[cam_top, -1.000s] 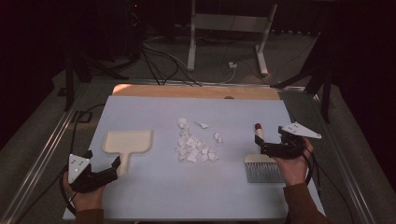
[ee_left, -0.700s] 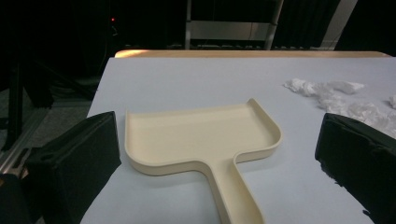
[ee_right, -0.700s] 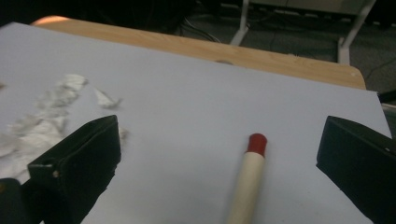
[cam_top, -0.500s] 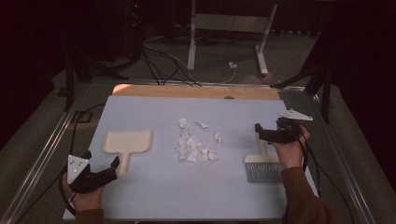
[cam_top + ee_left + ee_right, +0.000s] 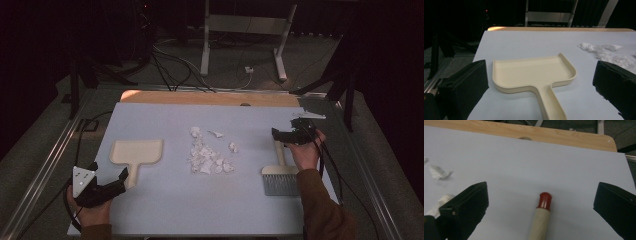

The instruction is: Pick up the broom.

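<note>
While scraps point(image 5: 209, 159) lie mid-table, right gripper point(image 5: 286, 135), jaws spread, straddles brush point(image 5: 280, 172) handle; left gripper point(image 5: 116, 183), spread, faces dustpan point(image 5: 135, 152) handle for pickup.

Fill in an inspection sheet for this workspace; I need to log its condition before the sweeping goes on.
Surface: pale table sheet, flat, wooden edge at the far side.
Job's things: cream dustpan lying flat at the left; brush at the right, red-tipped handle pointing away.
Clutter: white paper scraps heaped mid-table.
Grippers: left gripper open, jaws either side of the dustpan; right gripper open over the brush handle.
Cables: black leads trail off the left edge.
Surroundings: dark floor, metal stand behind.
</note>
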The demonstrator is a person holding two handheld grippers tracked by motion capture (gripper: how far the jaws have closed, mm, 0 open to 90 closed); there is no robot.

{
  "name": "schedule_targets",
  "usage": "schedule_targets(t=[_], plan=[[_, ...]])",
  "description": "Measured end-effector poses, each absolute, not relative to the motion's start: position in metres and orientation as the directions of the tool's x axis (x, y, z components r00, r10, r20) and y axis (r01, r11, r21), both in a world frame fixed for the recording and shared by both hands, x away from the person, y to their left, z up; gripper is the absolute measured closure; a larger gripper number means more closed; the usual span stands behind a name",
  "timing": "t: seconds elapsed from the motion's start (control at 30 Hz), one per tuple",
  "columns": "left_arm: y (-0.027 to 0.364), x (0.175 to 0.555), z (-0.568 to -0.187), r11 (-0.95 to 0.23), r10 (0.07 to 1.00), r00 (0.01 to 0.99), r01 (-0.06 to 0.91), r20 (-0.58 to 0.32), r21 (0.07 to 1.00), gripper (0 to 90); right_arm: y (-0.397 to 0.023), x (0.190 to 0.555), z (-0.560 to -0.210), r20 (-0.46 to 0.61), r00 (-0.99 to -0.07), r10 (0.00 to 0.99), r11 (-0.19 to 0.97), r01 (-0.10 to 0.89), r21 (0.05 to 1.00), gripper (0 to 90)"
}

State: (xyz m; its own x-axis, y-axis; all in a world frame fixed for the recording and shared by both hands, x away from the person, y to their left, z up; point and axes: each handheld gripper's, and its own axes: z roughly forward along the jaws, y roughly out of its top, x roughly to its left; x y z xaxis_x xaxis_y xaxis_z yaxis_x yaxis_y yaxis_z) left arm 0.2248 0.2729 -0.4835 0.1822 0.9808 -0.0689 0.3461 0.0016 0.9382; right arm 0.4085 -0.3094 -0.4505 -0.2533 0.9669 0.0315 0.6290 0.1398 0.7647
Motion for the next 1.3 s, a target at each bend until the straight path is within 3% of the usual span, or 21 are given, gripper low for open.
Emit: schedule_targets(t=[0.63,0.7,0.73,0.8,0.83,0.87,0.93,1.0,1.3], plan=[[0.273,0.225,-0.484,0.0,0.981,0.18,0.35,-0.067,0.937,1.0,-0.309,0.447,-0.489,0.053,-0.195,0.979,0.115,0.75,0.652,2.7],[0.273,0.225,-0.484,0.0,0.981,0.18,0.35,-0.068,0.937,0.9,-0.308,0.45,-0.492,0.05,-0.192,0.98,0.117,0.761,0.638,8.1],[0.273,0.225,-0.485,0.001,0.981,0.179,0.35,-0.068,0.937,0.9,-0.308,0.451,-0.496,0.05,-0.188,0.981,0.117,0.772,0.625,15.8],[0.273,0.225,-0.485,0.002,0.982,0.178,0.351,-0.069,0.936,1.0,-0.307,0.452,-0.497,0.042,-0.18,0.983,0.116,0.776,0.62,18.6],[0.273,0.224,-0.484,0.003,0.982,0.178,0.35,-0.07,0.937,0.9,-0.307,0.453,-0.5,0.048,-0.18,0.982,0.113,0.781,0.615,30.0],[0.273,0.224,-0.484,0.003,0.982,0.178,0.35,-0.07,0.937,1.0,-0.307,0.453,-0.5,0.048,-0.18,0.982,0.113,0.781,0.615,30.0],[0.273,0.224,-0.484,0.003,0.982,0.176,0.35,-0.069,0.937,1.0,-0.305,0.455,-0.504,0.05,-0.158,0.986,0.097,0.794,0.6,43.1],[0.273,0.224,-0.484,0.003,0.982,0.175,0.35,-0.068,0.937,1.0,-0.302,0.456,-0.506,0.036,-0.171,0.985,0.117,0.797,0.592,50.6],[0.275,0.222,-0.484,0.01,0.984,0.166,0.346,-0.072,0.938,1.0,-0.292,0.456,-0.508,-0.02,-0.13,0.991,0.119,0.828,0.548,66.8]])
